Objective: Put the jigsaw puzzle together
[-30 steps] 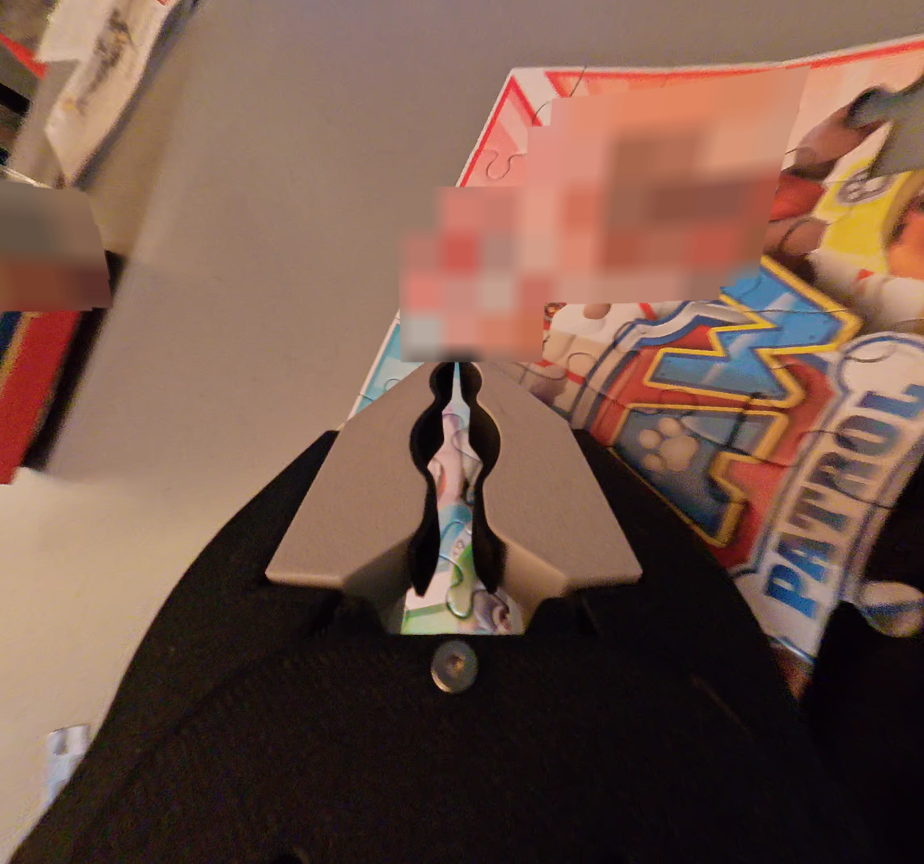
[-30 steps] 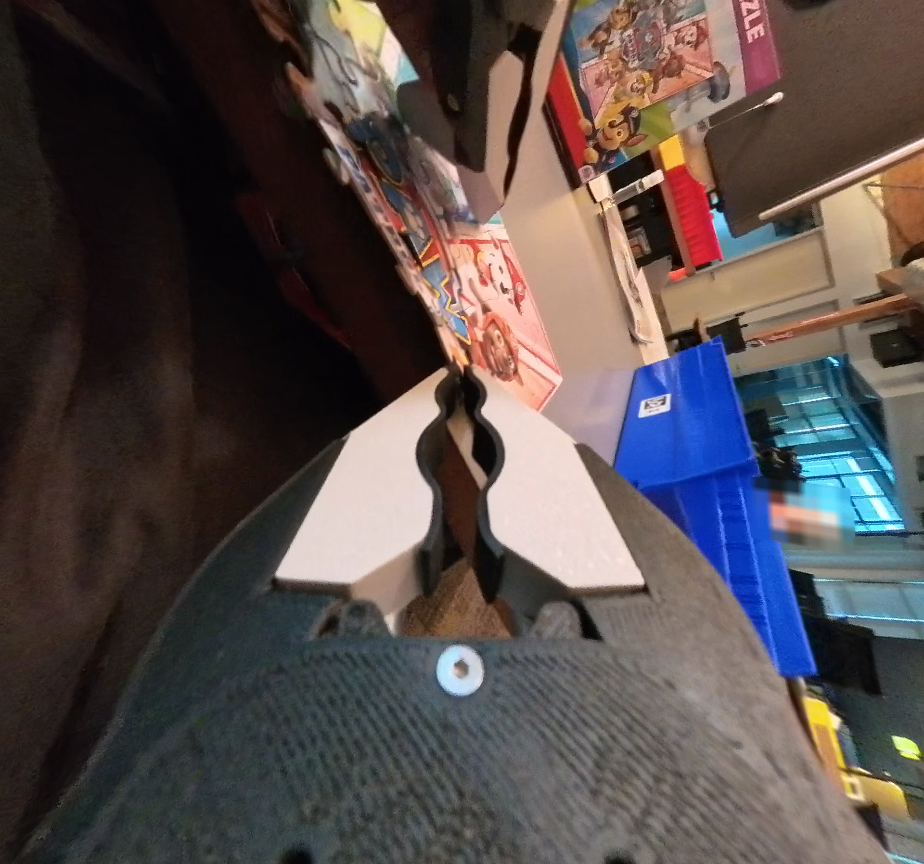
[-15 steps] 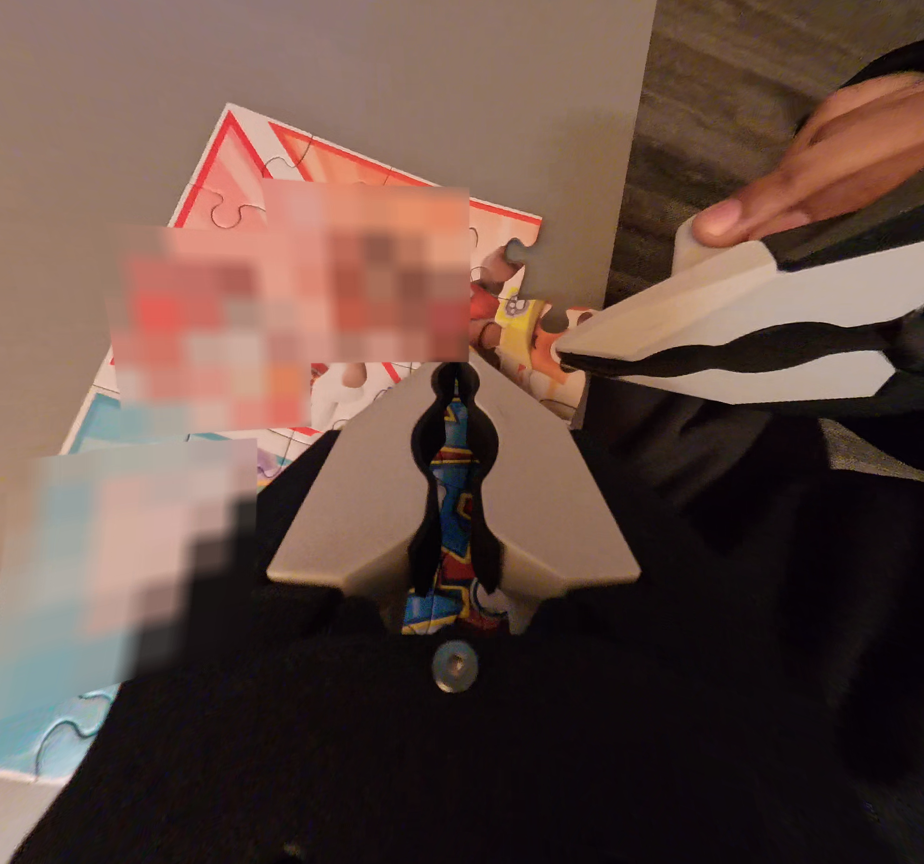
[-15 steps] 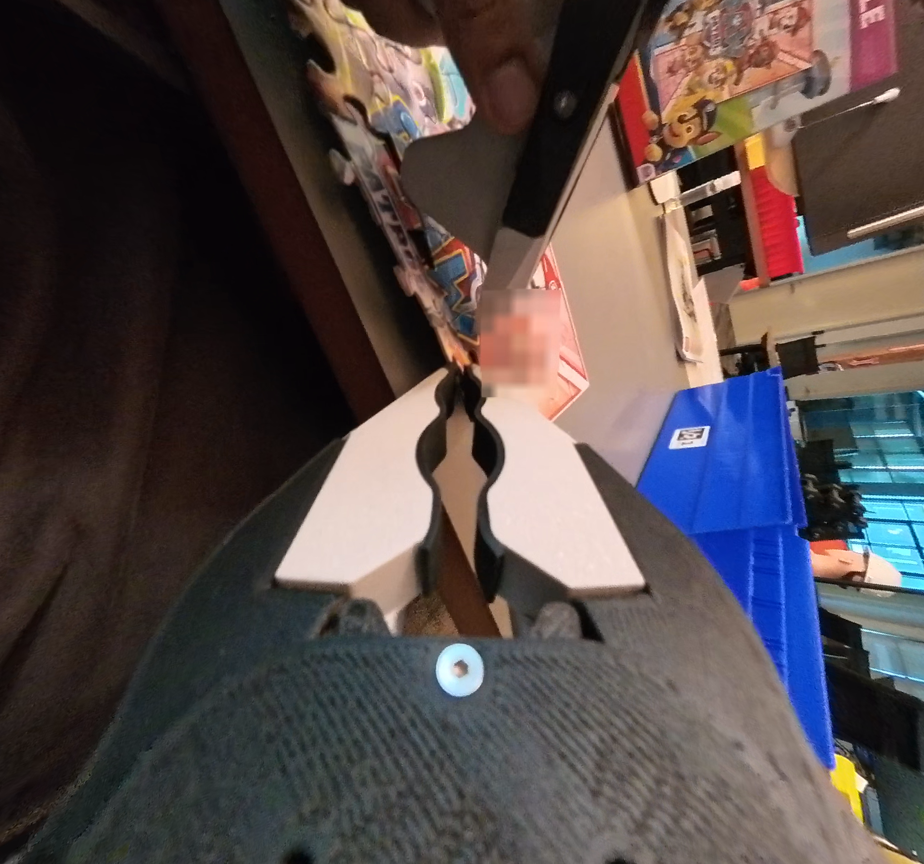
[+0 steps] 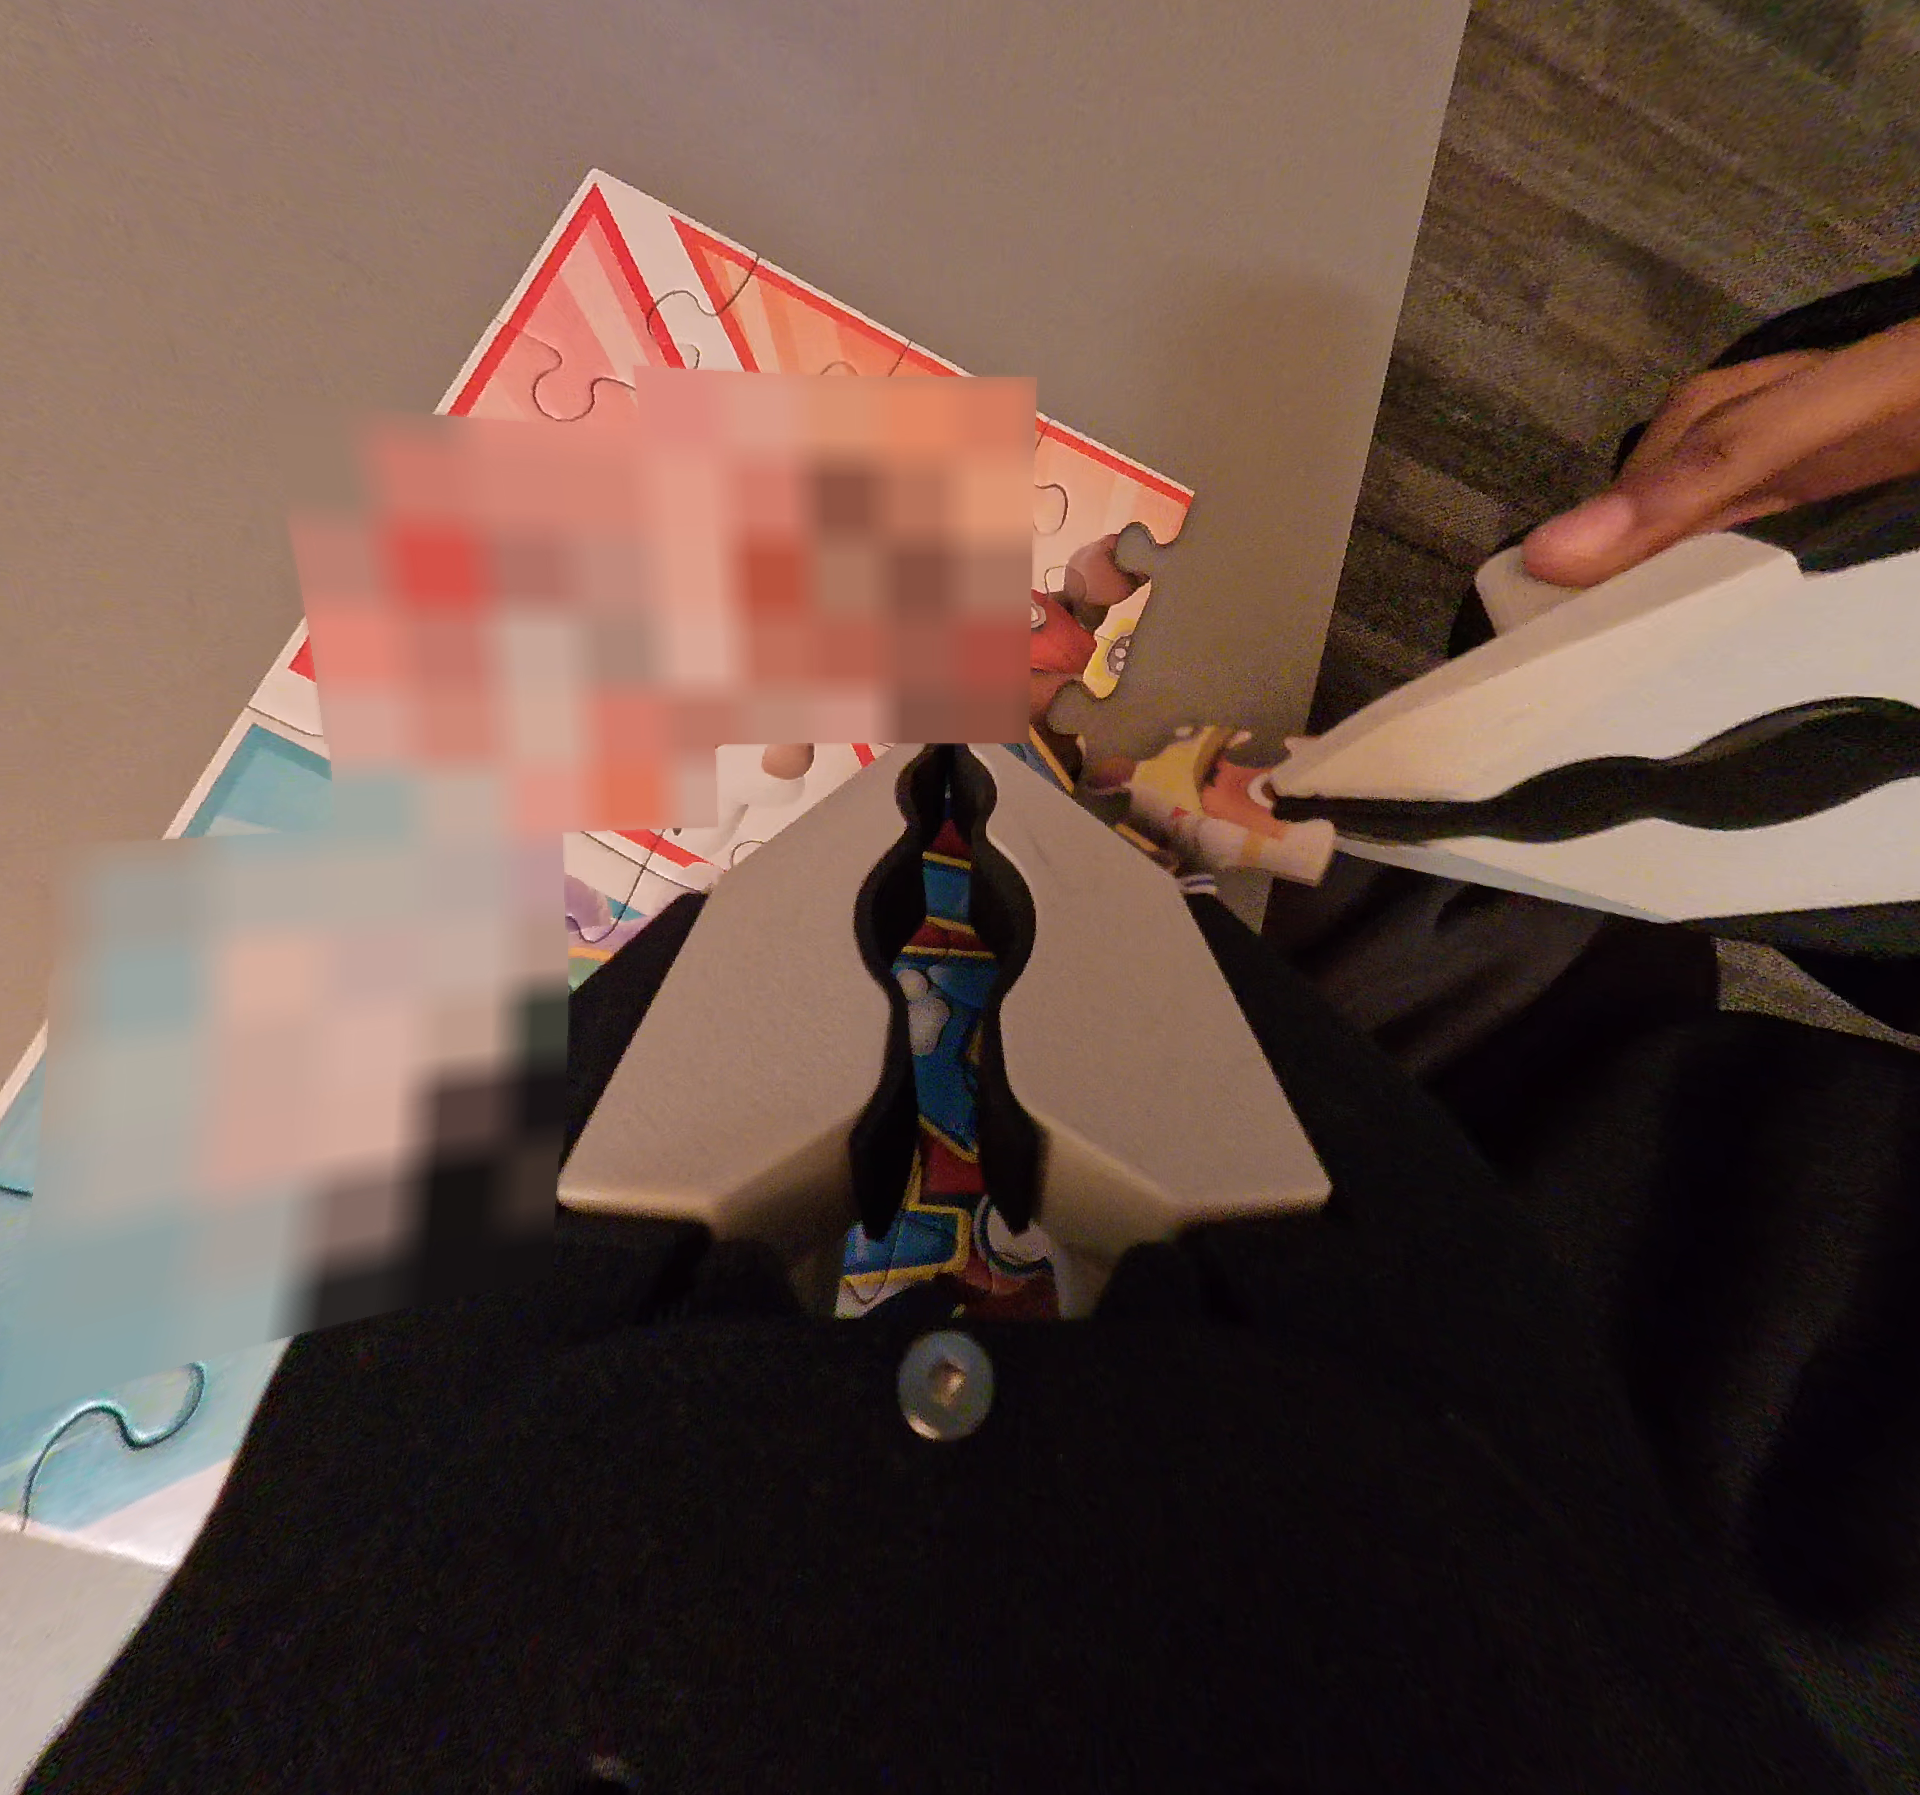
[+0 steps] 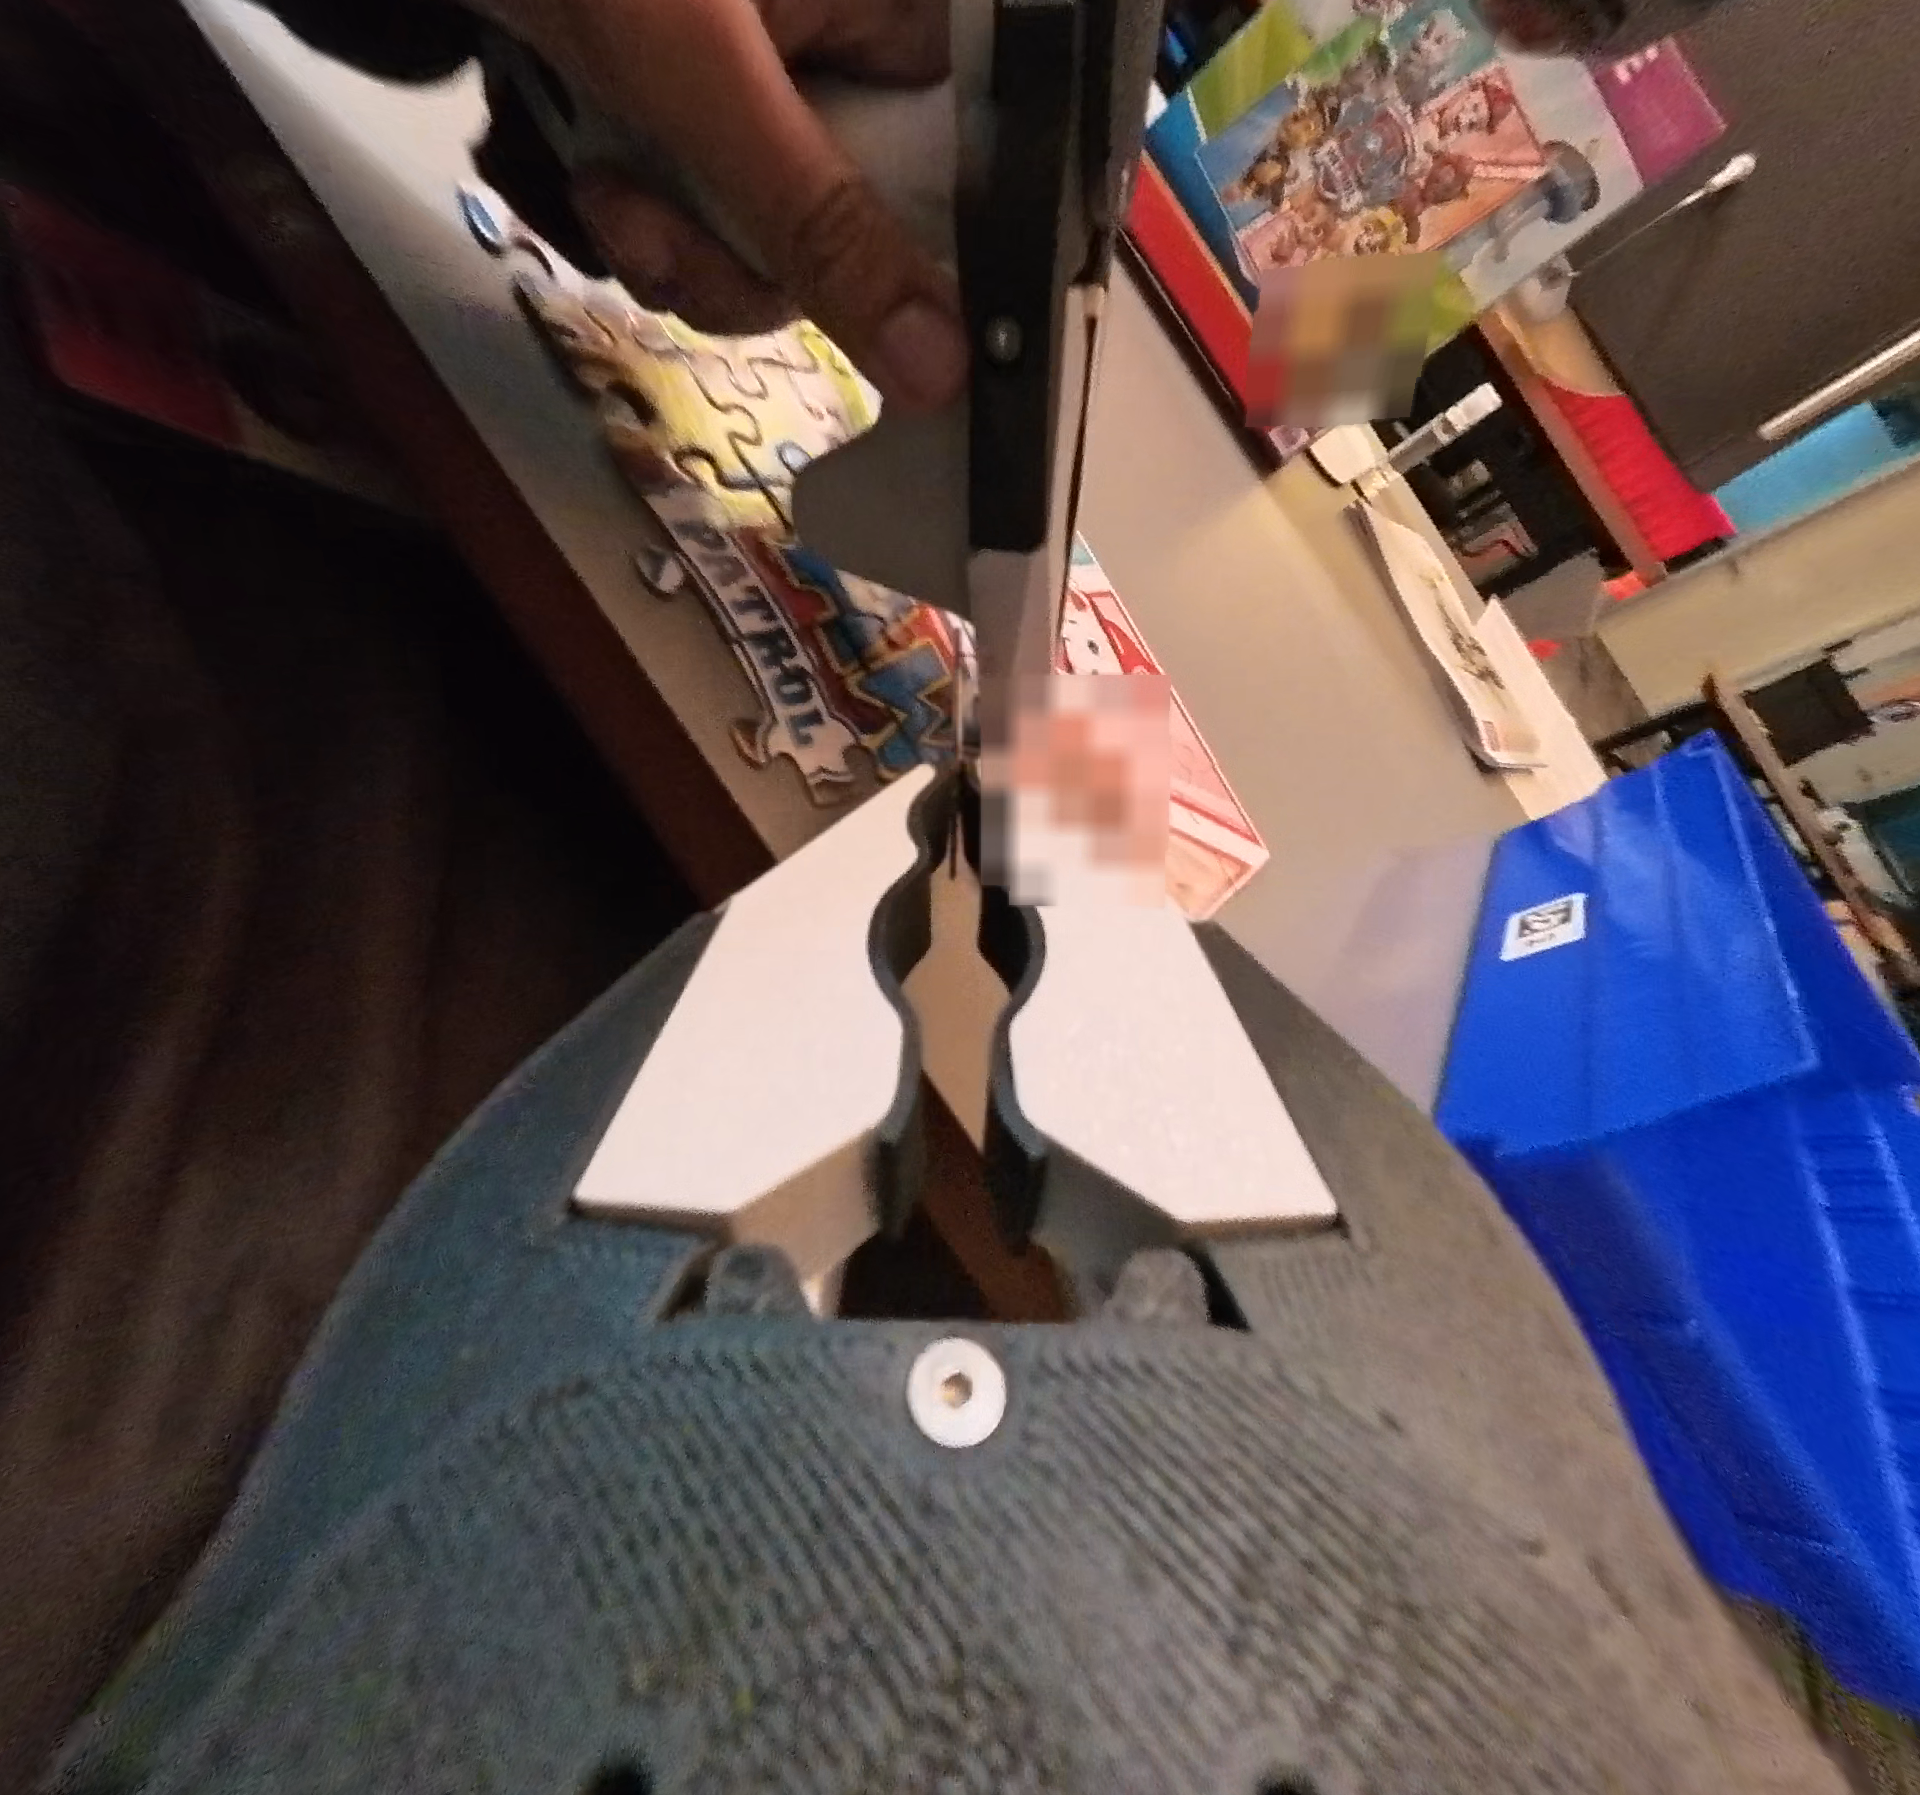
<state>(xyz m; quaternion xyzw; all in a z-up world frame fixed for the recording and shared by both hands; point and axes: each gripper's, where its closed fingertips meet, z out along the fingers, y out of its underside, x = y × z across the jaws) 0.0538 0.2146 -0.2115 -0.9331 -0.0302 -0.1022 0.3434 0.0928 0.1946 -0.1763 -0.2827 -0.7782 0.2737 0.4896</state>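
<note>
A grey table (image 5: 727,62) carries my half-built puzzle (image 5: 810,332), its edge gap near the table's rim. My right gripper (image 5: 1283,805) pinches a loose piece (image 5: 1216,800) just beside that gap. My left gripper (image 5: 948,758) hovers over the puzzle, tips closed on nothing.

The left wrist view looks steeply down, close over the puzzle (image 5: 831,311) on the table (image 5: 727,31). The right wrist view skims low across the table edge, rolled sideways, towards shelves. Both show the puzzle (image 6: 790,665).
</note>
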